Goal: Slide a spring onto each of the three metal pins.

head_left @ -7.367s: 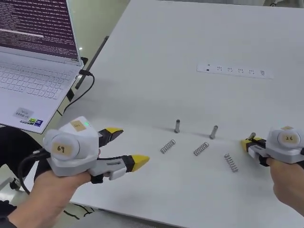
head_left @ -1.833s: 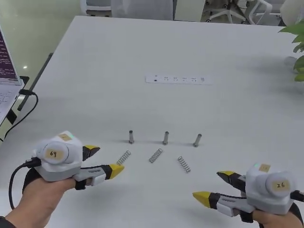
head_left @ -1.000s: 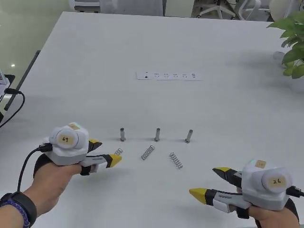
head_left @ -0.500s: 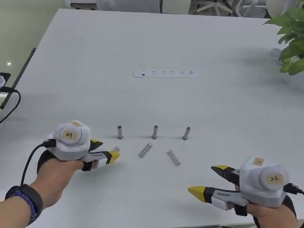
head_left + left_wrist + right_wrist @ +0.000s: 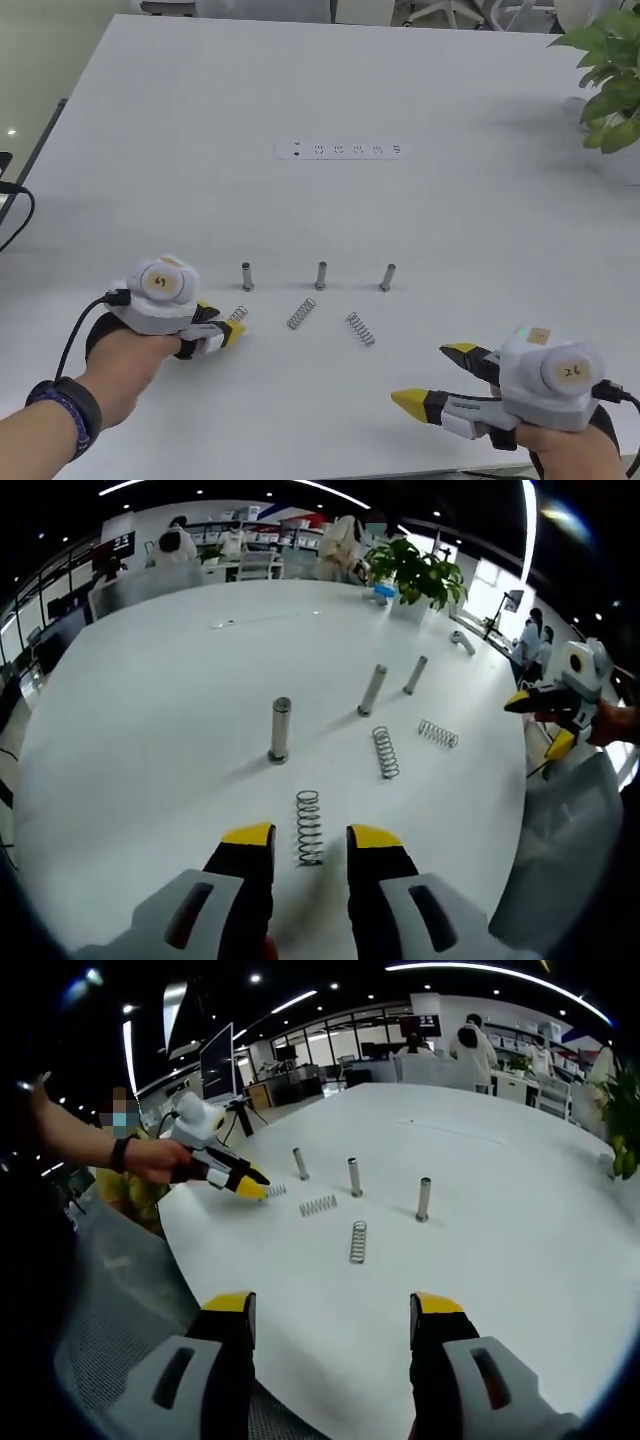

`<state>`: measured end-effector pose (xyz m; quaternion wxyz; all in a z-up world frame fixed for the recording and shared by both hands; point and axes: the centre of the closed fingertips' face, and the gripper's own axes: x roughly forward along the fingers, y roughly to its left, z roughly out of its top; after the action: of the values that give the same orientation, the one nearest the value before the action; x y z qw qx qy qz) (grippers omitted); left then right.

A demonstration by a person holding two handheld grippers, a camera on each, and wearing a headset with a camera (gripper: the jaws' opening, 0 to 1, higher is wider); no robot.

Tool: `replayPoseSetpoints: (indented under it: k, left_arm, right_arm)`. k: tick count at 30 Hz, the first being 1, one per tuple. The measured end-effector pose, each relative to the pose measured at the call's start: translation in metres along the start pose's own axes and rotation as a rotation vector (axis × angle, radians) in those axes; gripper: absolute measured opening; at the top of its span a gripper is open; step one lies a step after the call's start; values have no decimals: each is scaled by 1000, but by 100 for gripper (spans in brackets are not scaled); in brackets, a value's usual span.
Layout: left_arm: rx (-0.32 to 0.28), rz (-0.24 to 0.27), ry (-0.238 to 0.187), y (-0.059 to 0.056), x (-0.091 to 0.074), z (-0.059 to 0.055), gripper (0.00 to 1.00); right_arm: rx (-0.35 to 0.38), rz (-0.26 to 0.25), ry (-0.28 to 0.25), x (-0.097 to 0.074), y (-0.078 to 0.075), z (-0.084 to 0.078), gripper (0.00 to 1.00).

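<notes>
First pickup, it seems: the left hand-held gripper [image 5: 310, 834], jaws spread, straddles the near end of the leftmost spring [image 5: 308, 815] lying on the surface [image 5: 400, 220] near its bare pin [image 5: 279, 730], and must next pinch and lift it; the right hand-held gripper [image 5: 433, 374] hovers spread.

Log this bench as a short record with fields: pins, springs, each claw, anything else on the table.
Pins: three, upright in a row, all bare; left pin, middle pin, right pin
Springs: three, lying flat in front of the pins; left spring, middle spring, right spring
Left claw: open, tips either side of the left spring's near end
Right claw: open, clear of the springs
Also on table: power strip, farther back
</notes>
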<state>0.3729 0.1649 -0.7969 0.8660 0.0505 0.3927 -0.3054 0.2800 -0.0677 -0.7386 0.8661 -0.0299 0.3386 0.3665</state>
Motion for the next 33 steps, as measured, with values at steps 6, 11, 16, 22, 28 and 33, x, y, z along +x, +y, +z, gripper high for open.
replayPoseSetpoints:
  k: [6, 11, 16, 22, 28, 33]
  left_arm:
    - [26, 7, 35, -1, 3, -6, 15]
    - [45, 10, 49, -1, 2, -8, 10]
    - [83, 26, 74, -2, 2, -12, 3]
    - [94, 16, 89, -1, 4, -11, 3]
    - [100, 18, 108, 2, 1, -15, 2]
    - [101, 13, 113, 2, -4, -18, 2]
  right_arm:
    - [-5, 1, 1, 0, 0, 1, 61]
    - [-6, 0, 1, -1, 0, 2, 61]
    - [-14, 2, 5, -2, 0, 2, 61]
    - [-15, 2, 0, -2, 0, 5, 61]
    - [-21, 3, -6, -2, 1, 8, 61]
    - [-22, 8, -6, -1, 3, 8, 61]
